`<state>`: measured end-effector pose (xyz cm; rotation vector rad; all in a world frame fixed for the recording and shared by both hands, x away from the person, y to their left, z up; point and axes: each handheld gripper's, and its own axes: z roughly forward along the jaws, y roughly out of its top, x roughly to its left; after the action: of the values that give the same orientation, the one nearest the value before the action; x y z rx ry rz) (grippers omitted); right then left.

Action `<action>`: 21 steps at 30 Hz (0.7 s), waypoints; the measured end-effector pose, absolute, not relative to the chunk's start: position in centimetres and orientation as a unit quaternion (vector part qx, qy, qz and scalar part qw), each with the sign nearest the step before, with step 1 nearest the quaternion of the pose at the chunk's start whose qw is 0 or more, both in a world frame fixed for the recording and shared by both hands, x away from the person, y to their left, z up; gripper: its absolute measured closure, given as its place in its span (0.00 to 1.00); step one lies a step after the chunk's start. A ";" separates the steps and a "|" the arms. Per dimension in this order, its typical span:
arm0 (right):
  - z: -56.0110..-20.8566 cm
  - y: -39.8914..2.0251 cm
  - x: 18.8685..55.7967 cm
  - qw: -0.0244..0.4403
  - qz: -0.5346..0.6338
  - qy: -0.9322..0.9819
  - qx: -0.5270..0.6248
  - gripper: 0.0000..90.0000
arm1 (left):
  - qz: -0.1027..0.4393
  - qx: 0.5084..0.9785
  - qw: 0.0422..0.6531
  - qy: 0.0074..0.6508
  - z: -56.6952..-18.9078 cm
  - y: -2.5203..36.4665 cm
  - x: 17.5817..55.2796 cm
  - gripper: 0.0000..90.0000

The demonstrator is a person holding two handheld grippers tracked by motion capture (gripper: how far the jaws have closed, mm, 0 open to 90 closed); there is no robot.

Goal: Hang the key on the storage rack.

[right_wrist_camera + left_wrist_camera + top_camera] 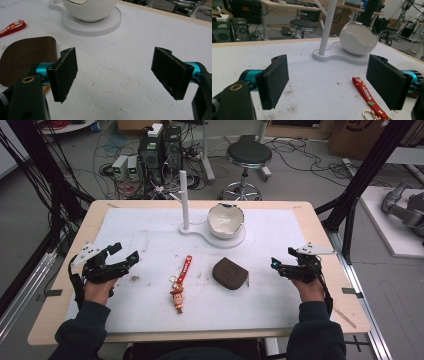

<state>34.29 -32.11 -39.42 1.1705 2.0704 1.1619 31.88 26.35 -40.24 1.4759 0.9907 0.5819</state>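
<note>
Jaws on both tools stood wide apart with nothing between them. The left gripper [327, 83] hovered over the left part of the surface [150, 230], its black pads framing bare white sheet, with a red strap [367, 97] and a gold ring [369, 115] just inside the right pad. The right gripper [113, 75] sat over the right part, its pads likewise spread over bare white sheet; a brown pouch [27, 60] lay just beyond its left pad.

From the high view, the left gripper [125, 256] and right gripper [281, 260] were well apart, each held by a hand in a dark sleeve. Between them lay a keychain figure [177, 297] on its red strap [186, 268], and beside it, to the right, the brown pouch [230, 273]. Farther back stood a white stand [184, 200] with an upright post on a flat base, and on the same base a white eggshell-shaped bowl [226, 220] with a jagged rim. The white sheet covering the pale wooden surface carried scuffs and dark specks.

Around it, the room was cluttered: a round black stool [248, 155], computer towers [160, 150] and tangled cables [115, 150] on the grey floor, black frame posts [370, 165] at both sides, and cardboard boxes [355, 135] at the back.
</note>
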 end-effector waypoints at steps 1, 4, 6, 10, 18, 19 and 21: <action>-39.4 -32.1 34.3 0.245 0.426 0.758 0.429 0.24 | 0.251 0.635 0.593 0.427 -40.3 26.3 31.9 0.20; -39.4 -32.0 34.2 0.248 0.425 0.758 0.427 0.24 | 0.249 0.634 0.594 0.427 -40.3 26.2 31.9 0.21; -39.5 -31.9 34.3 0.247 0.426 0.759 0.425 0.24 | 0.249 0.634 0.593 0.429 -40.4 26.3 32.0 0.21; -39.6 -31.7 34.6 0.246 0.426 0.762 0.421 0.24 | 0.257 0.628 0.592 0.434 -40.3 26.6 31.9 0.21; -39.7 -31.6 34.9 0.247 0.431 0.760 0.418 0.24 | 0.253 0.633 0.589 0.434 -40.4 26.1 31.3 0.21; -39.8 -31.6 35.1 0.247 0.432 0.759 0.419 0.24 | 0.249 0.636 0.588 0.433 -40.5 25.9 31.4 0.21; -39.9 -31.5 35.3 0.249 0.431 0.759 0.420 0.24 | 0.242 0.644 0.582 0.433 -40.7 25.4 31.6 0.21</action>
<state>35.31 -31.53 -39.86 1.1431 2.0686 1.1737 31.64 25.40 -40.74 1.5048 1.0116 0.5661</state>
